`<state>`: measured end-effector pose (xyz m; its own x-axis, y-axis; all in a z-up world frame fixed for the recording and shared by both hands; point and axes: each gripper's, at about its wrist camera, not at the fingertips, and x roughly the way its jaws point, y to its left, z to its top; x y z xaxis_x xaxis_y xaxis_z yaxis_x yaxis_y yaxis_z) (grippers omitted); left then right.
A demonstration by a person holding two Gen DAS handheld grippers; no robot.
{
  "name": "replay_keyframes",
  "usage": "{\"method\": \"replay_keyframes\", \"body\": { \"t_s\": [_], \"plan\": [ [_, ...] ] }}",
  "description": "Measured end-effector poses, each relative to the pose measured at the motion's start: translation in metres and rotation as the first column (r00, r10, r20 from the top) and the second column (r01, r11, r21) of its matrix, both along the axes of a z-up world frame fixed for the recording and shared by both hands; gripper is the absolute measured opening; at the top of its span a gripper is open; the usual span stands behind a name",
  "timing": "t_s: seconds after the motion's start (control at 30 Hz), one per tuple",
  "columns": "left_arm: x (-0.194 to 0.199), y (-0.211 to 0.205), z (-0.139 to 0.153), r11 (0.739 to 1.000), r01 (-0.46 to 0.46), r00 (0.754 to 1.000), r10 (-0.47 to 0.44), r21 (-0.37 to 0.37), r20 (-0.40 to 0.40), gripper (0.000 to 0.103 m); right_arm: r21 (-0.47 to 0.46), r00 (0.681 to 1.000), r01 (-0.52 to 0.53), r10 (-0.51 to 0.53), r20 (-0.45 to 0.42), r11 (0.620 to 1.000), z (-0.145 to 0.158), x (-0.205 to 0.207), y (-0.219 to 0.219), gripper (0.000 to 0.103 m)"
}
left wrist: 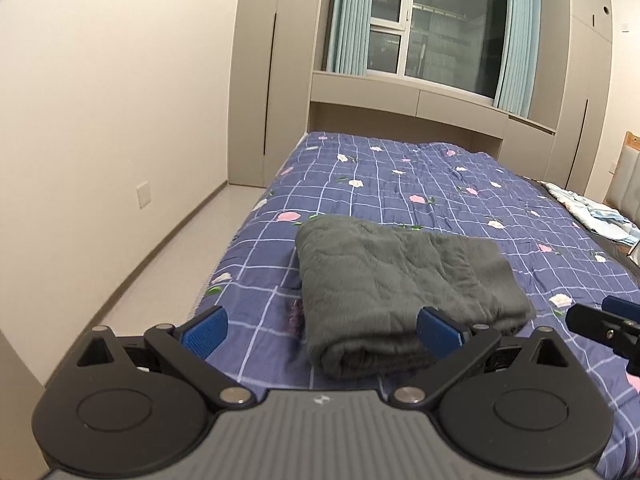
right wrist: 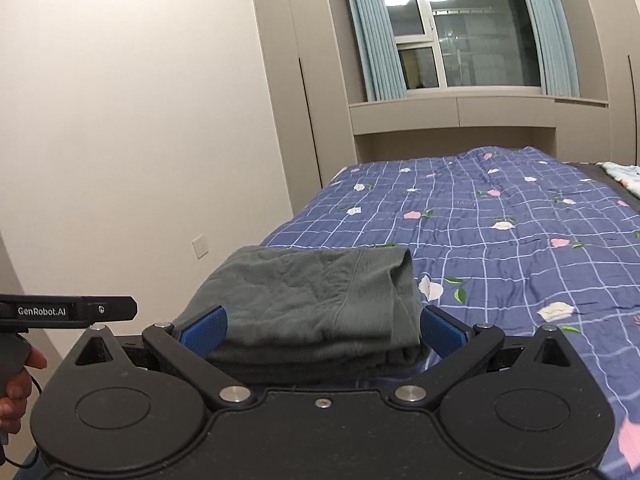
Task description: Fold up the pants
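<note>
The dark grey pants (left wrist: 404, 284) lie folded into a thick rectangular stack on the blue checked bedspread (left wrist: 420, 184), near the bed's near left corner. My left gripper (left wrist: 320, 330) is open, just short of the stack's near folded edge, with nothing between its blue pads. My right gripper (right wrist: 324, 332) is open too, its pads to either side of the stack's near end (right wrist: 312, 296), gripping nothing. The right gripper's tip (left wrist: 600, 320) shows at the right edge of the left wrist view. The left gripper's body (right wrist: 68, 311) shows at the left of the right wrist view.
The bed (right wrist: 500, 216) runs back to a window alcove with blue curtains (left wrist: 348, 16). A beige wall and floor strip (left wrist: 168, 248) lie left of the bed. Light-patterned bedding (left wrist: 588, 212) is bunched at the far right by the headboard.
</note>
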<state>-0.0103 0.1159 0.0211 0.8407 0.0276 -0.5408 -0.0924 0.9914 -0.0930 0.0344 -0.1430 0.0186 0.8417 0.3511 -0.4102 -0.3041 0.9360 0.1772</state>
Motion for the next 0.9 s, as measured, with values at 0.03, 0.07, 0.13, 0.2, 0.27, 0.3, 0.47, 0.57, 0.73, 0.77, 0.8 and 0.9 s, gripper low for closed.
{"method": "replay_keyframes", "body": {
  "t_s": [0.03, 0.07, 0.13, 0.2, 0.27, 0.3, 0.47, 0.57, 0.73, 0.77, 0.8, 0.9],
  "plan": [
    [-0.008, -0.001, -0.001, 1.000, -0.003, 1.000, 0.003, 0.005, 0.008, 0.103, -0.002, 1.000, 0.003, -0.003, 0.006, 1.000, 0.000, -0.008, 0.000, 0.103],
    [-0.015, -0.001, -0.002, 1.000, -0.006, 1.000, 0.006, 0.009, 0.013, 0.103, -0.006, 1.000, 0.008, -0.008, 0.009, 1.000, 0.000, -0.015, 0.001, 0.103],
    [-0.027, -0.003, -0.004, 1.000, -0.006, 1.000, 0.006, 0.013, 0.019, 0.103, -0.011, 1.000, 0.012, -0.012, 0.013, 1.000, -0.001, -0.027, 0.002, 0.103],
    [-0.036, -0.003, -0.008, 1.000, 0.004, 1.000, -0.004, 0.012, 0.012, 0.103, -0.012, 1.000, 0.015, -0.015, 0.014, 1.000, -0.002, -0.038, 0.003, 0.103],
    [-0.044, -0.004, -0.012, 1.000, 0.017, 1.000, -0.017, 0.013, 0.006, 0.103, -0.019, 1.000, 0.009, -0.009, 0.017, 1.000, -0.002, -0.049, 0.004, 0.103],
    [-0.048, -0.004, -0.014, 1.000, 0.022, 1.000, -0.022, 0.017, 0.005, 0.103, -0.026, 1.000, 0.004, -0.004, 0.020, 1.000, -0.002, -0.052, 0.005, 0.103],
    [-0.060, -0.001, -0.018, 0.999, 0.013, 1.000, -0.013, 0.031, 0.004, 0.103, -0.054, 1.000, -0.005, 0.006, 0.026, 0.999, -0.006, -0.067, 0.008, 0.103],
    [-0.063, 0.002, -0.017, 1.000, 0.005, 1.000, -0.005, 0.026, 0.010, 0.103, -0.052, 1.000, -0.003, 0.004, 0.022, 0.999, -0.009, -0.072, 0.010, 0.103],
    [-0.062, 0.002, -0.017, 1.000, 0.003, 1.000, -0.003, 0.026, 0.010, 0.103, -0.053, 1.000, -0.007, 0.008, 0.021, 0.999, -0.011, -0.076, 0.013, 0.103],
    [-0.062, 0.002, -0.017, 1.000, 0.003, 1.000, -0.004, 0.027, 0.009, 0.103, -0.054, 1.000, -0.008, 0.009, 0.020, 0.999, -0.011, -0.076, 0.013, 0.103],
    [-0.062, 0.002, -0.017, 1.000, 0.004, 1.000, -0.004, 0.028, 0.009, 0.103, -0.054, 1.000, -0.008, 0.009, 0.021, 0.998, -0.011, -0.076, 0.013, 0.103],
    [-0.062, 0.001, -0.017, 0.999, 0.008, 1.000, -0.009, 0.033, 0.010, 0.103, -0.052, 1.000, -0.007, 0.008, 0.021, 0.999, -0.011, -0.077, 0.013, 0.103]
  ]
}}
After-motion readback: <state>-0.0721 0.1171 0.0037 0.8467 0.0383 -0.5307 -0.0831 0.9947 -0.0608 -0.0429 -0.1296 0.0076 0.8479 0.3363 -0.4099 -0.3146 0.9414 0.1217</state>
